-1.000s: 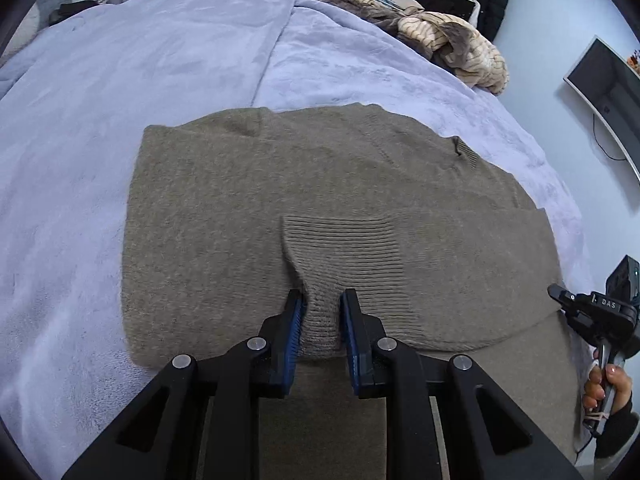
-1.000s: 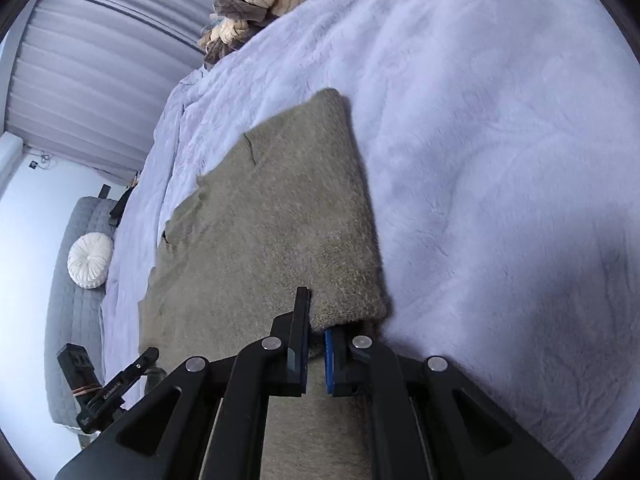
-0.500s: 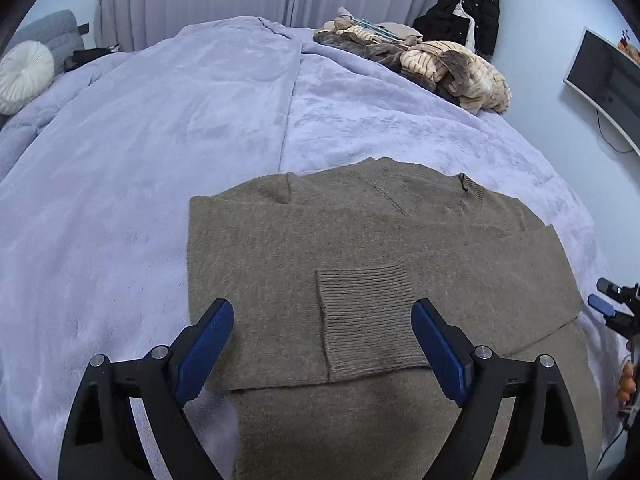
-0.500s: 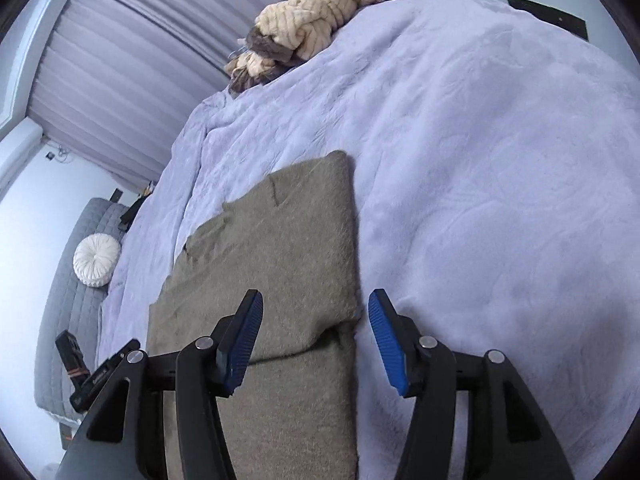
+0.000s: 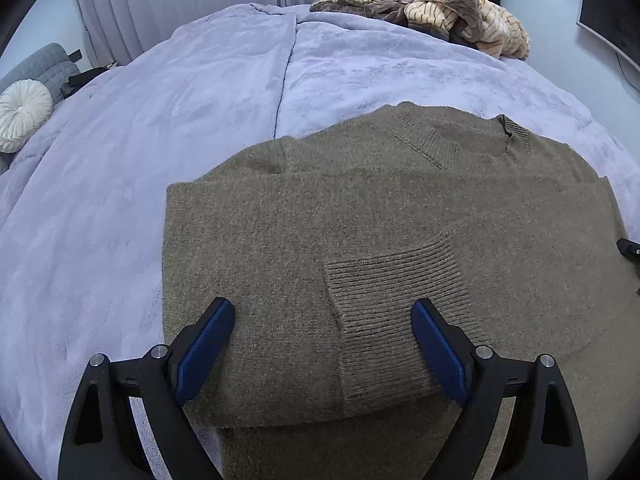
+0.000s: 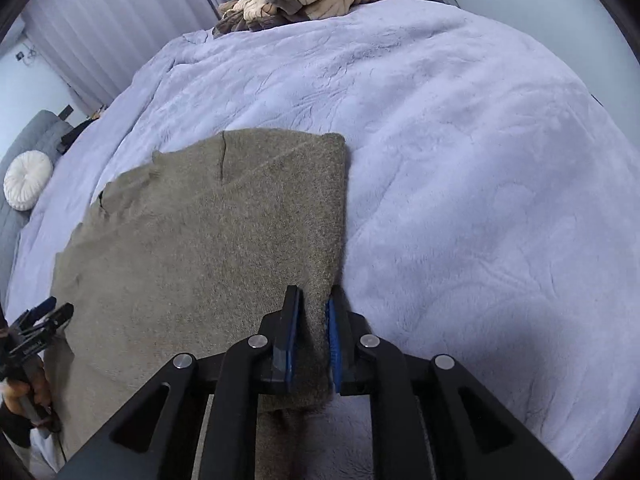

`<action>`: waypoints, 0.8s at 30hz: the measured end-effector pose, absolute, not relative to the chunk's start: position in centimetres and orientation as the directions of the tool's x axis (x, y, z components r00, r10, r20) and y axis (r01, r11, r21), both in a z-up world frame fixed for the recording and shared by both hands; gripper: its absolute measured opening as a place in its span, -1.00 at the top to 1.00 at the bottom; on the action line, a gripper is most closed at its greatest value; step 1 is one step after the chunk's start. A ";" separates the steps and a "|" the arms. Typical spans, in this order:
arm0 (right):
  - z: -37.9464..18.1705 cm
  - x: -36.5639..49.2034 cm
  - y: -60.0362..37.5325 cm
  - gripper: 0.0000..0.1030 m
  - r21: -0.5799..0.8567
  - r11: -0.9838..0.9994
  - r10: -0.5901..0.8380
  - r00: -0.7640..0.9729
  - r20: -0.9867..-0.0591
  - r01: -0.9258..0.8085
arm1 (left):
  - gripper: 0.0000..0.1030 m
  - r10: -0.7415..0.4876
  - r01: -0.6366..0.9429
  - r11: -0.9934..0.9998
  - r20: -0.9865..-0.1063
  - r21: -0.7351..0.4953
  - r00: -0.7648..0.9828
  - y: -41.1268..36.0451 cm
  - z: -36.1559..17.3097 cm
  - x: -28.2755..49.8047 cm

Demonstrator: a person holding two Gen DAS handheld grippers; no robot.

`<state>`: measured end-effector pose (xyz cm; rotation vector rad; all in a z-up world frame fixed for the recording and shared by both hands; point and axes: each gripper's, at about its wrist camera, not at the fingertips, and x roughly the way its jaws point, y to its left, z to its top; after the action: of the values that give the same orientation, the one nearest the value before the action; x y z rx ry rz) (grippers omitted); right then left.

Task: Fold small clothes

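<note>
A sweater (image 5: pixel 360 232) is being spread on the blanket (image 5: pixel 160 128) of a bed, its sleeves folded across its body, one cuff (image 5: pixel 396 312) lying on top. At the bed's far end a heap of clothes (image 5: pixel 452 20) is lying. To the left, beside the bed, a round cushion (image 5: pixel 22 114) is being kept on a couch.

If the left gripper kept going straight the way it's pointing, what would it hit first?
Most likely the olive sweater: the left gripper stands open, angled down over the ribbed cuff of the folded-in sleeve. Depth is hard to judge, but nothing else lies between.
</note>
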<state>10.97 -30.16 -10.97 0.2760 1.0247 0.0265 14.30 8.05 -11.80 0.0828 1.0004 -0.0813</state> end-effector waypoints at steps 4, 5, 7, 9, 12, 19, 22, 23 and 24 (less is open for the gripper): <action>-10.3 10.1 -30.7 0.65 0.277 0.950 0.158 0.538 -0.828 0.147 | -0.76 -0.019 0.090 0.995 -0.845 0.034 0.534 8.9 -11.2 14.0; -10.0 9.7 -30.6 0.62 0.268 0.952 0.148 0.542 -0.828 0.149 | -0.76 -0.019 0.081 0.996 -0.846 0.028 0.534 9.3 -11.1 14.0; -9.6 8.9 -30.5 0.55 0.247 0.957 0.127 0.548 -0.827 0.153 | -0.76 -0.013 0.054 0.998 -0.846 0.019 0.533 10.2 -11.0 13.9; -9.1 7.8 -30.4 0.48 0.235 0.958 0.110 0.552 -0.827 0.161 | -0.76 -0.001 0.028 0.999 -0.846 0.017 0.534 10.9 -10.9 13.8; -8.2 6.5 -30.2 0.41 0.220 0.959 0.082 0.564 -0.822 0.181 | -0.76 0.022 -0.015 1.000 -0.851 0.017 0.525 11.7 -10.5 13.6; -6.3 5.3 -27.3 0.41 0.270 0.958 0.164 0.592 -0.789 0.095 | -0.76 -0.019 0.035 0.999 -0.823 0.001 0.568 10.9 -8.6 11.9; -6.8 5.7 -25.5 0.41 0.261 0.964 0.182 0.573 -0.799 0.057 | -0.76 0.039 0.073 0.993 -0.826 0.096 0.562 9.5 -9.3 11.5; -7.2 5.9 -24.9 0.41 0.250 0.967 0.180 0.561 -0.808 0.051 | -0.76 0.053 0.081 0.990 -0.833 0.116 0.550 9.2 -9.8 11.4; -7.7 6.1 -24.6 0.41 0.243 0.969 0.177 0.549 -0.817 0.050 | -0.76 0.061 0.084 0.989 -0.844 0.124 0.532 9.2 -10.5 11.4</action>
<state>6.10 -24.57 -7.68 0.2499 0.9892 0.0761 11.37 9.16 -10.52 0.1565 1.0104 -0.0139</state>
